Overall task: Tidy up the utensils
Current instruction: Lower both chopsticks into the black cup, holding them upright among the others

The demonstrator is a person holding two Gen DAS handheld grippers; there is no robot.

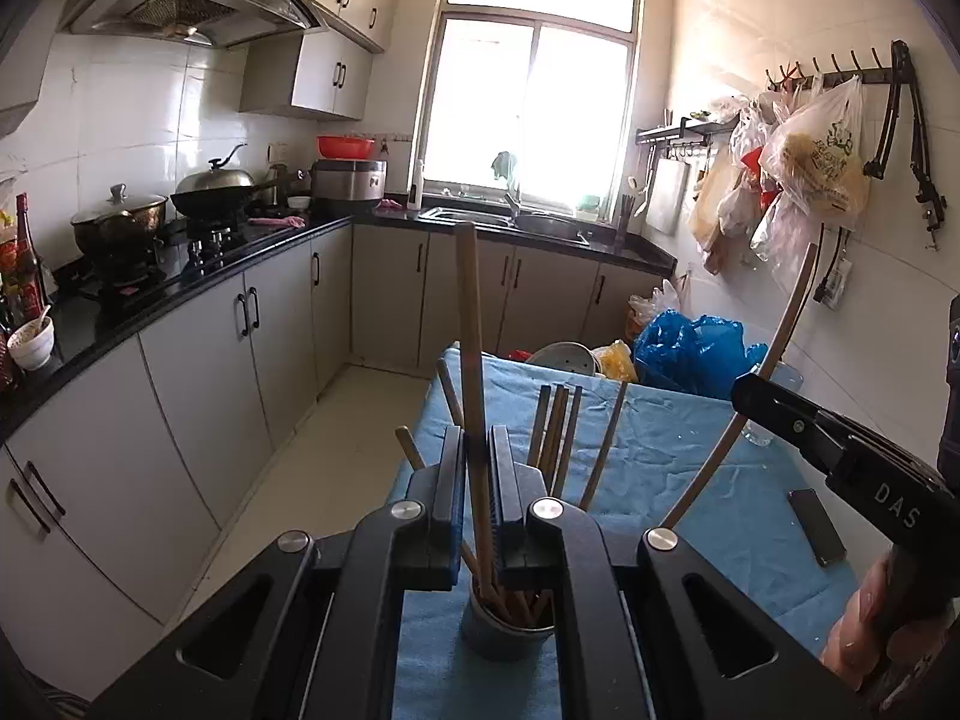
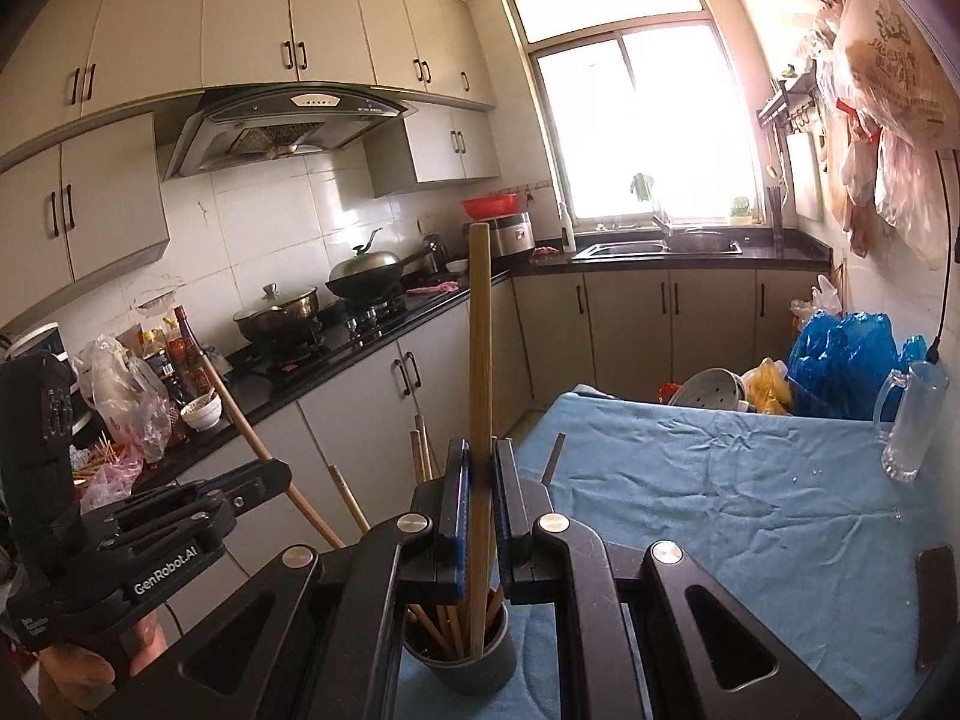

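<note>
Looking along the left tongs (image 1: 477, 468), both pads are clamped on an upright wooden chopstick (image 1: 471, 360) whose lower end stands in the grey cup (image 1: 504, 636) with other chopsticks, on the blue cloth (image 1: 690, 450) of the bench, near its front edge. The right tongs (image 1: 744, 396) pinch a second chopstick (image 1: 774, 348).

From the right wrist, the right tongs (image 2: 480, 480) are closed on that chopstick (image 2: 480, 360), standing in the cup (image 2: 462, 666). The left tongs (image 2: 282, 471) grip theirs (image 2: 240, 414).

We count 1 utensil cup (image 1: 507, 636), 2 grippers, 1 phone (image 1: 816, 527), 1 glass mug (image 2: 912, 420), 1 wok (image 2: 363, 276) and 1 lidded pot (image 2: 276, 315); chopsticks too bunched to count.
</note>
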